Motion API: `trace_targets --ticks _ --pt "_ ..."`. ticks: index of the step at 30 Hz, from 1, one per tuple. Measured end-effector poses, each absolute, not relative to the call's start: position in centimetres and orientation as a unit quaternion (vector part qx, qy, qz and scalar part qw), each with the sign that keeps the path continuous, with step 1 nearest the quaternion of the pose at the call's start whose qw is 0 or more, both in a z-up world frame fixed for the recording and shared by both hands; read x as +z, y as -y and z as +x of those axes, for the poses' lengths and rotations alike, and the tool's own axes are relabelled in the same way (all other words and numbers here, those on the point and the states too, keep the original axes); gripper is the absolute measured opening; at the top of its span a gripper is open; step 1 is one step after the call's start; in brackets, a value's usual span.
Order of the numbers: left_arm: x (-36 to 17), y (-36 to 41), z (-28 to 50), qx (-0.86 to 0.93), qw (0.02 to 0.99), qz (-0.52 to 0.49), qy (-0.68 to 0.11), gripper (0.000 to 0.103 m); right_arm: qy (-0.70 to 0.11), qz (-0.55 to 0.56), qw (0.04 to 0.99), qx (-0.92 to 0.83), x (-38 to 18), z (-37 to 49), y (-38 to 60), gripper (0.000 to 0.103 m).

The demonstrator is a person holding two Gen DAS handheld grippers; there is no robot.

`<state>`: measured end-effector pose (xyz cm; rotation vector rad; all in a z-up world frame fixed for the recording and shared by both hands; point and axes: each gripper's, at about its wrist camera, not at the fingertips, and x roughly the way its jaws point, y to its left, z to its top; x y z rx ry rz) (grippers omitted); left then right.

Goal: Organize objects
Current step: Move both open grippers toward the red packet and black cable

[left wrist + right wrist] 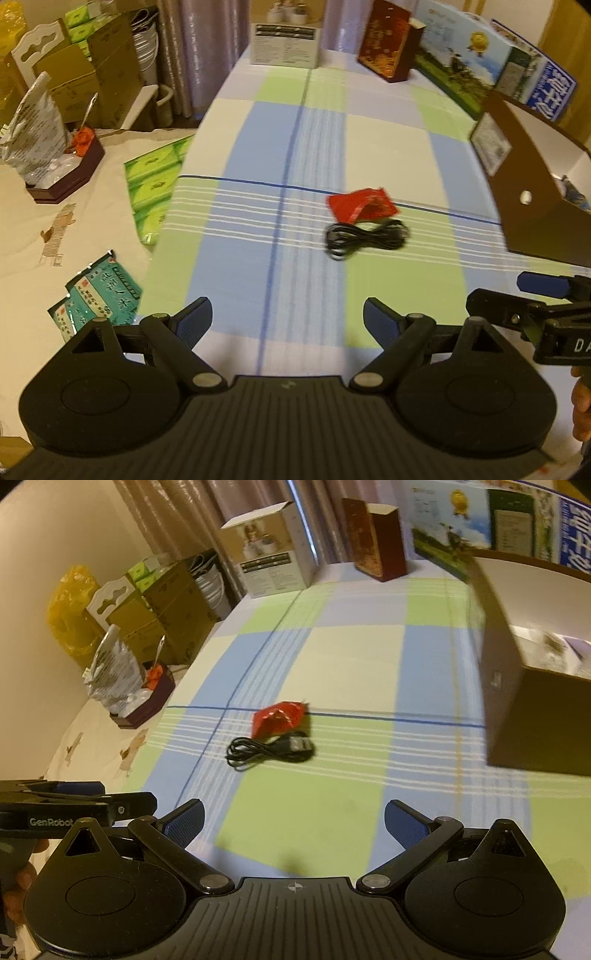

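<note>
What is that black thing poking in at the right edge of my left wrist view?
Observer: The right gripper. Its own camera shows its fingers spread wide, with nothing between them.
Operator: Does the blurry cable have a plug?
Observer: Yes. The cable ends in a flat plug, which looks like a USB one, at its right end.
Operator: And the white box at the back, which shows me only text?
Observer: The right wrist view shows the white box with a picture of small white pots above that text, and its top flap standing open.
</note>
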<state>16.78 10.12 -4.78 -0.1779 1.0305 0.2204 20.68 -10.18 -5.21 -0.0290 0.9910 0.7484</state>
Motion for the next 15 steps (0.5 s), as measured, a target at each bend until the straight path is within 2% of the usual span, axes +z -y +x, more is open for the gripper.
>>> trace_targets --ticks 15 --pt "-8.6 -14.6 20.5 0.118 0.848 -0.081 -0.510 0.086 -0.470 -0.031 0.806 0.359 -9.1 23.2 4.0 0.101"
